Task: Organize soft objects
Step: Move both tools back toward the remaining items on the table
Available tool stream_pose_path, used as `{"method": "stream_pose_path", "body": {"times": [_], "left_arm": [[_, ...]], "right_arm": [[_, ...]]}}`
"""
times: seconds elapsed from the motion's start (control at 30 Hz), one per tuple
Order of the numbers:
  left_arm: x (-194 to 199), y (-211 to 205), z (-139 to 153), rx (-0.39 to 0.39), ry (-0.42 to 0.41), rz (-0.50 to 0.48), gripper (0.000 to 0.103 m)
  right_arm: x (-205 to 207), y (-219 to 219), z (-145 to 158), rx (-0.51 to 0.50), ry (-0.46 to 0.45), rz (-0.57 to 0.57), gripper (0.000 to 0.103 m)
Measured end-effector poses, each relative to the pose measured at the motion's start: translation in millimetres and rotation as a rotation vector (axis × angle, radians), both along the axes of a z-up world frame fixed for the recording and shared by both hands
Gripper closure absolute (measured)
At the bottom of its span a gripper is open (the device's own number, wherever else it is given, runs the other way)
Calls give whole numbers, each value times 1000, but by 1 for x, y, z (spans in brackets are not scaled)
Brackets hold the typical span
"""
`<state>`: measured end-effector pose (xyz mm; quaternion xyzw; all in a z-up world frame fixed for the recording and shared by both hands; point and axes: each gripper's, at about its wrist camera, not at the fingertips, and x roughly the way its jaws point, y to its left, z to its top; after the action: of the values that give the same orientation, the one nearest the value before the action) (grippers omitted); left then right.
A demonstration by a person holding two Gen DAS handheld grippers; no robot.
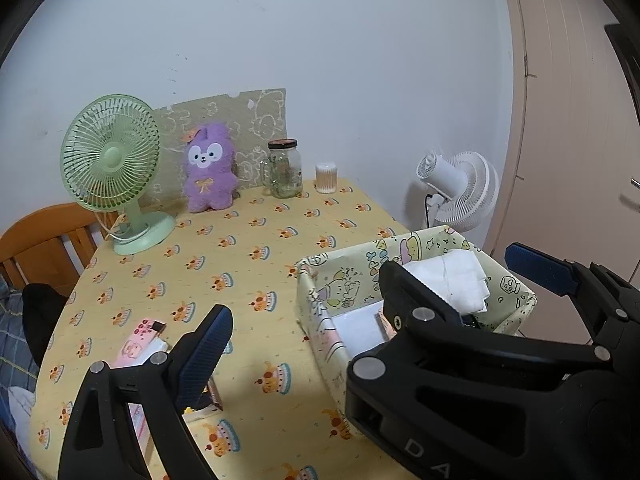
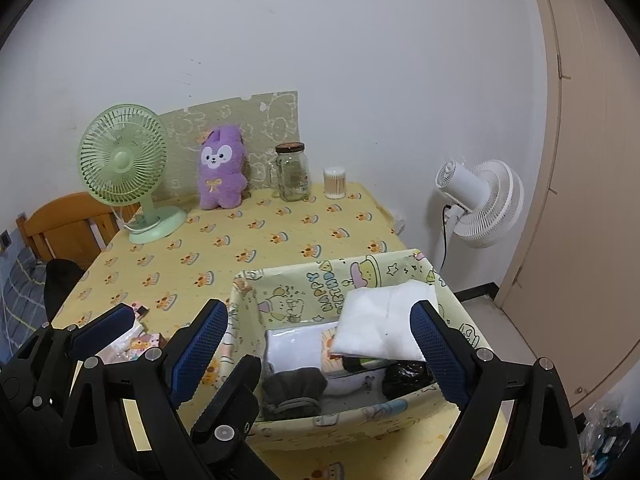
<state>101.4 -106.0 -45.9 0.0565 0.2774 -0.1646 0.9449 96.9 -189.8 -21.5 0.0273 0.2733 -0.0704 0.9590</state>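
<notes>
I noted the fluffy purple plush toy point(image 2: 221, 173) upright at the tabletop's point(image 2: 280, 236) far edge; soft and light, best pinched at its body. My left claw point(image 2: 174, 330) stood wide, empty. The cartoon-printed fabric bin point(image 2: 308, 284) held folded cloths. My right claw point(image 2: 320, 340) stood wide, empty.

Purple plush toy point(image 2: 221, 172), mint-green fan point(image 2: 124, 160)
</notes>
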Motion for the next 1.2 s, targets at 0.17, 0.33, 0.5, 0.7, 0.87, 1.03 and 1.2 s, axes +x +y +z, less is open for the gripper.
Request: {"method": "stream_pose_path", "body": {"times": [0.17,0.33,0.5,0.7,0.87,1.03,1.2], "left_arm": [[-6,12,4,-3,-16,3,8],[-9,25,4,-9,-16,10,8],[-15,39,4,4,-39,29,3],[-17,58,0,9,-41,56,0],[-19,71,-3,18,-52,66,0],[-20,83,-7,12,-48,80,0],[-19,98,-11,-8,-43,105,0]], "right_arm": [[-6,12,5,-22,-19,1,6],[-9,24,7,-34,-24,13,5],[-14,39,7,-69,-58,14,0],[-15,57,4,-79,-64,24,0],[-14,69,-1,-72,-54,38,0],[-12,80,-7,-61,-38,44,0],[-11,94,-12,-55,-36,43,0]]}}
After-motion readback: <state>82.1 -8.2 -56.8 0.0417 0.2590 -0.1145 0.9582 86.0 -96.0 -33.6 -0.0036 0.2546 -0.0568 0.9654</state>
